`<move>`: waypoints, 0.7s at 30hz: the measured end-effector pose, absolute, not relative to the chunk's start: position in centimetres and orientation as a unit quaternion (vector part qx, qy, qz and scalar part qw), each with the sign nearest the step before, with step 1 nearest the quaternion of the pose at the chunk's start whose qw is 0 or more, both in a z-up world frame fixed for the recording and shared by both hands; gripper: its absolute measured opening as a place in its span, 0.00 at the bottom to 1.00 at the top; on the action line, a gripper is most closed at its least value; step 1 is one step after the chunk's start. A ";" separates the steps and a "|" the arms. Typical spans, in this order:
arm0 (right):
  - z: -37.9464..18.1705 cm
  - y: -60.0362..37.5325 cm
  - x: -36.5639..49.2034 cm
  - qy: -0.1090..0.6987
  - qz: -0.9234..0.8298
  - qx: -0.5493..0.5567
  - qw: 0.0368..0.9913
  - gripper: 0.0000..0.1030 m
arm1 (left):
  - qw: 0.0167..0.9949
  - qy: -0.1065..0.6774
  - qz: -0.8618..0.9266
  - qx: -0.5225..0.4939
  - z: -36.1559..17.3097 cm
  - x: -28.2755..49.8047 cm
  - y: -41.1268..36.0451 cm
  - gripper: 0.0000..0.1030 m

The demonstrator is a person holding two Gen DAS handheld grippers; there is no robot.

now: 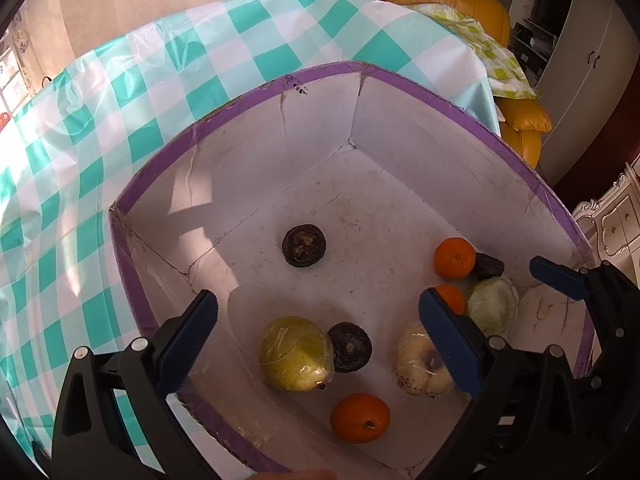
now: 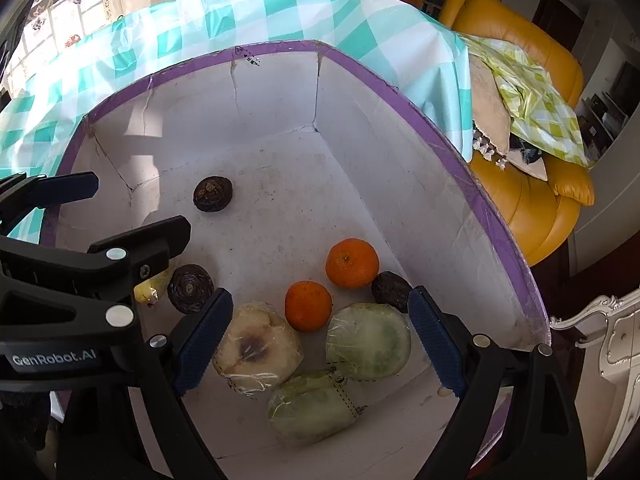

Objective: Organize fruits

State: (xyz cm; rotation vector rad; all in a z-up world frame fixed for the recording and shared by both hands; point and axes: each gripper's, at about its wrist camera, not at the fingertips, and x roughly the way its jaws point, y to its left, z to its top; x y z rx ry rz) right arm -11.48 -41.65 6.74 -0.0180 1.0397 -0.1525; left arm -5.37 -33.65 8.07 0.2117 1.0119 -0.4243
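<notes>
A white cardboard box with a purple rim holds the fruit. In the left wrist view I see a wrapped yellow pear, a wrapped pale apple, three oranges, and dark round fruits. The right wrist view adds two wrapped green fruits beside the pale apple and two oranges. My left gripper hovers open above the pear, holding nothing. My right gripper hovers open over the green fruits, also holding nothing.
The box sits on a teal and white checked tablecloth. A yellow armchair with a green checked cloth stands past the table's right edge. White carved furniture is at the far right. The box's far half holds one dark fruit.
</notes>
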 end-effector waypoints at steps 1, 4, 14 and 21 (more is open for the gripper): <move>6.7 -41.7 -11.5 0.496 -0.073 -0.008 0.865 0.84 | 0.847 0.481 -0.203 0.101 8.1 -5.4 -33.7 0.98; 6.7 -41.6 -11.5 0.496 -0.074 -0.009 0.865 0.84 | 0.846 0.482 -0.203 0.103 8.0 -5.3 -33.9 0.98; 6.6 -41.7 -11.5 0.495 -0.075 -0.009 0.866 0.84 | 0.845 0.483 -0.203 0.105 8.0 -5.2 -34.1 0.98; 6.6 -41.7 -11.5 0.495 -0.074 -0.009 0.866 0.84 | 0.845 0.484 -0.203 0.105 8.0 -5.2 -34.1 0.98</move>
